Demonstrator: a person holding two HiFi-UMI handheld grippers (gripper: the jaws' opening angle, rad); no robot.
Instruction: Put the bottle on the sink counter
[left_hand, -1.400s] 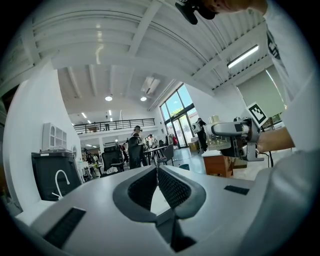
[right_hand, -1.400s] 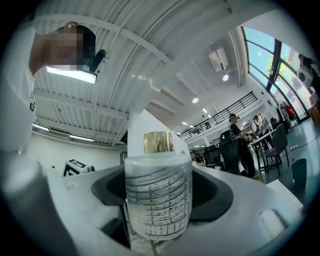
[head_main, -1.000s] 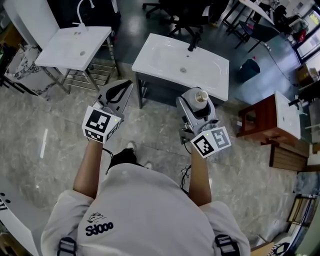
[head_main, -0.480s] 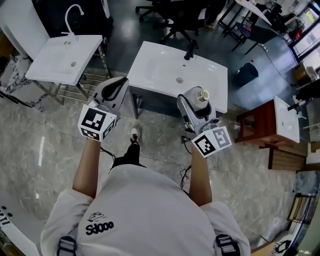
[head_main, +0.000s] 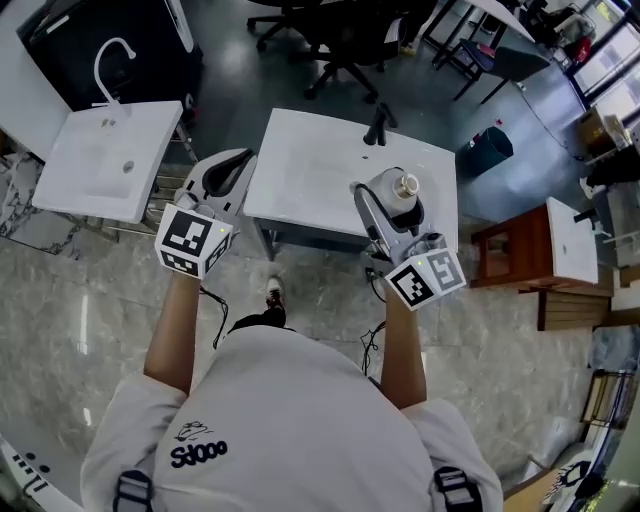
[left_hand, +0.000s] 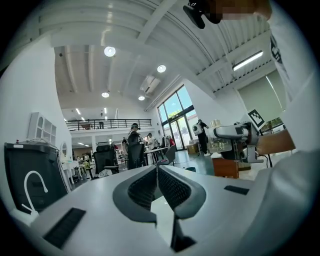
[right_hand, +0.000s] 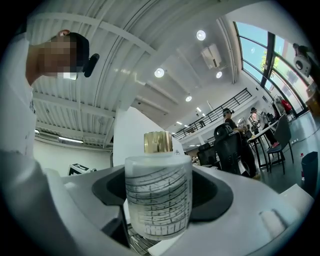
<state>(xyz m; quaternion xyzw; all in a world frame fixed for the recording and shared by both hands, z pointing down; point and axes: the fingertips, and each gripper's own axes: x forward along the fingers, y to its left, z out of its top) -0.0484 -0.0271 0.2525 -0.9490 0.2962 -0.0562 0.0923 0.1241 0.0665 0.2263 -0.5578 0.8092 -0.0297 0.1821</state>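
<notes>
A frosted clear bottle (right_hand: 158, 192) with a gold cap and black line print stands upright between the jaws of my right gripper (head_main: 397, 203), which is shut on it. In the head view the bottle (head_main: 402, 189) hangs over the front right part of the white sink counter (head_main: 310, 170). My left gripper (head_main: 226, 178) is shut and empty, held at the counter's front left corner. In the left gripper view its jaws (left_hand: 157, 186) meet with nothing between them, and the right gripper with the bottle (left_hand: 225, 138) shows off to the right.
A black faucet (head_main: 378, 124) stands at the counter's back edge. A second white sink (head_main: 105, 160) with a white faucet stands to the left on a metal frame. A brown wooden stand (head_main: 520, 250) sits to the right. Black office chairs (head_main: 330, 40) stand behind the counter.
The sink counter has come nearer in the head view as I stepped forward. Both grippers now reach over its front edge, and the bottle is over the counter.
</notes>
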